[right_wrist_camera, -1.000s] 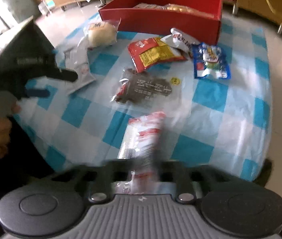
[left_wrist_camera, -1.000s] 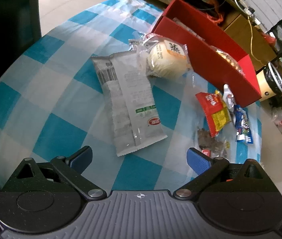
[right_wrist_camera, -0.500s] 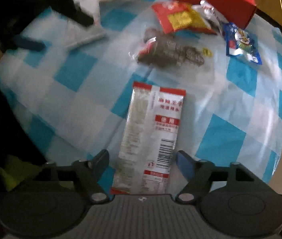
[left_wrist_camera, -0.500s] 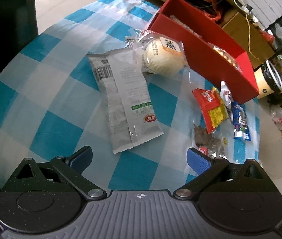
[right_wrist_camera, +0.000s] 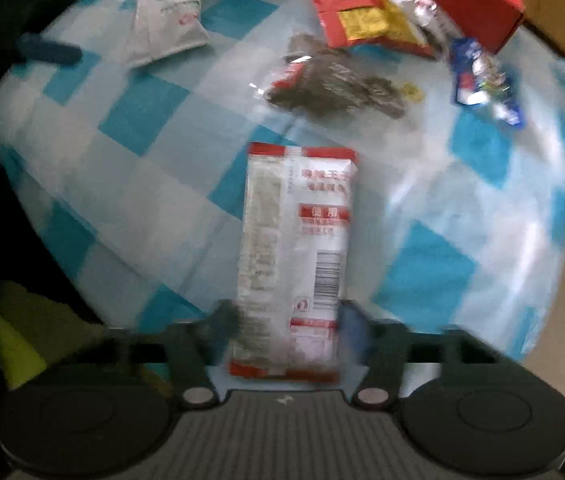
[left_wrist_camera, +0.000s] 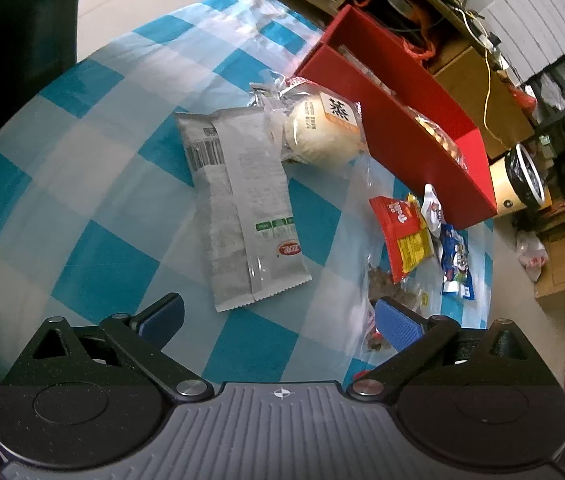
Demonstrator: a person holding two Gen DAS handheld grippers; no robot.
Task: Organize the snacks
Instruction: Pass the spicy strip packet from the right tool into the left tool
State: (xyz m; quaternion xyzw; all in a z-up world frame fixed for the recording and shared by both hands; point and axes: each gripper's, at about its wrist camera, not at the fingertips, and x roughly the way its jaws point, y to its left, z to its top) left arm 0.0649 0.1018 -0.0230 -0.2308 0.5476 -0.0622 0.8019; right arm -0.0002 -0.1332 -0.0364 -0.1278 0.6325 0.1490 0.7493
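Note:
My left gripper (left_wrist_camera: 278,314) is open and empty, hovering just short of a long grey-white snack packet (left_wrist_camera: 242,204) on the checked cloth. A wrapped round white bun (left_wrist_camera: 322,136) lies beyond it, against the red box (left_wrist_camera: 414,144), which holds some snacks. My right gripper (right_wrist_camera: 288,326) has its jaws closed against the sides of a red-and-white packet (right_wrist_camera: 298,240) that lies lengthwise ahead; the frame is blurred. A red-yellow packet (right_wrist_camera: 362,20), a dark packet (right_wrist_camera: 334,80) and a blue packet (right_wrist_camera: 482,76) lie farther off.
The blue-and-white checked tablecloth (left_wrist_camera: 62,184) covers a round table with edges near on all sides. A cup with a dark lid (left_wrist_camera: 522,180) stands behind the red box. Shelves and cardboard boxes (left_wrist_camera: 478,80) stand beyond the table. The left gripper shows at the right wrist view's top left (right_wrist_camera: 50,50).
My right gripper's jaws have closed in from wide open onto the red-and-white packet. My left gripper has shifted slightly, staying open over the grey-white packet.

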